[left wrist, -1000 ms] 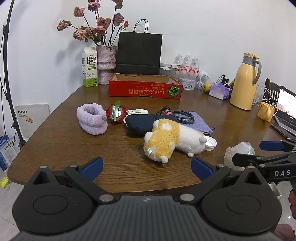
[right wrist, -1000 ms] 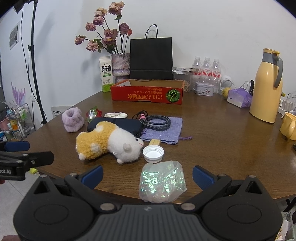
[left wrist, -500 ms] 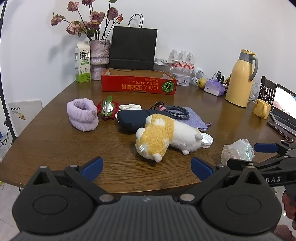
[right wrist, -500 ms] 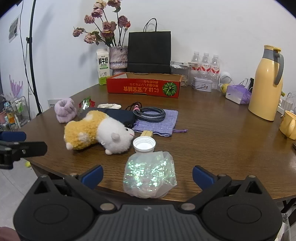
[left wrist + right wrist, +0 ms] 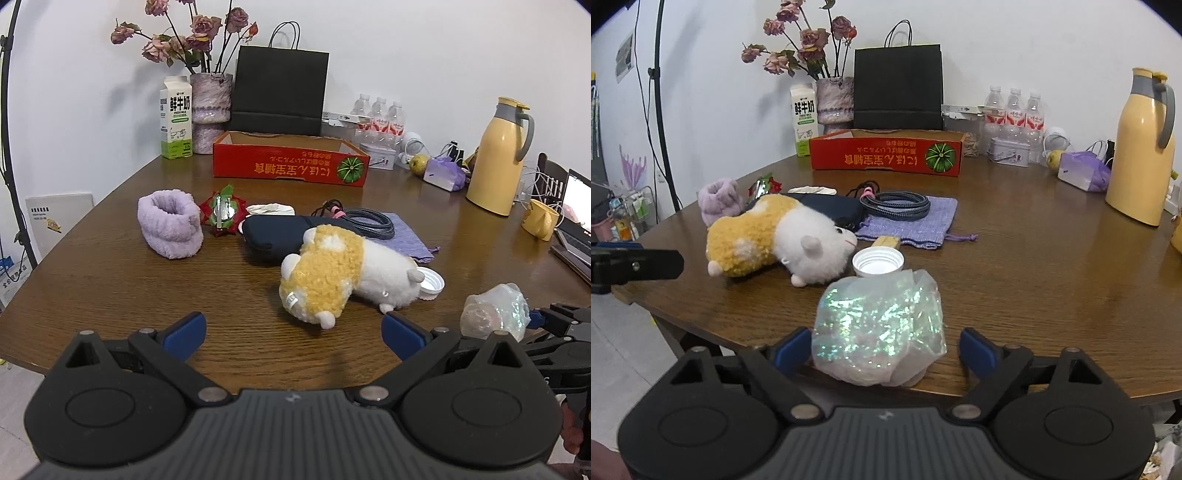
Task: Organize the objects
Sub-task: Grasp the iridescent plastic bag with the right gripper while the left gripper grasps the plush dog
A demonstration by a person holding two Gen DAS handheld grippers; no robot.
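Item in hand: we are closing the right gripper (image 5: 879,345) on the iridescent cellophane bag (image 5: 881,326) at the near edge of the bench (image 5: 1034,258). Its jaws have just been narrowing, with the bag between them; the left pad looks to touch it, the right stands just clear. We judge the next move to be a gentle squeeze, then a lift toward the red cardboard tray (image 5: 886,155). Left gripper (image 5: 291,332): open, empty, near the plush hamster (image 5: 343,273).
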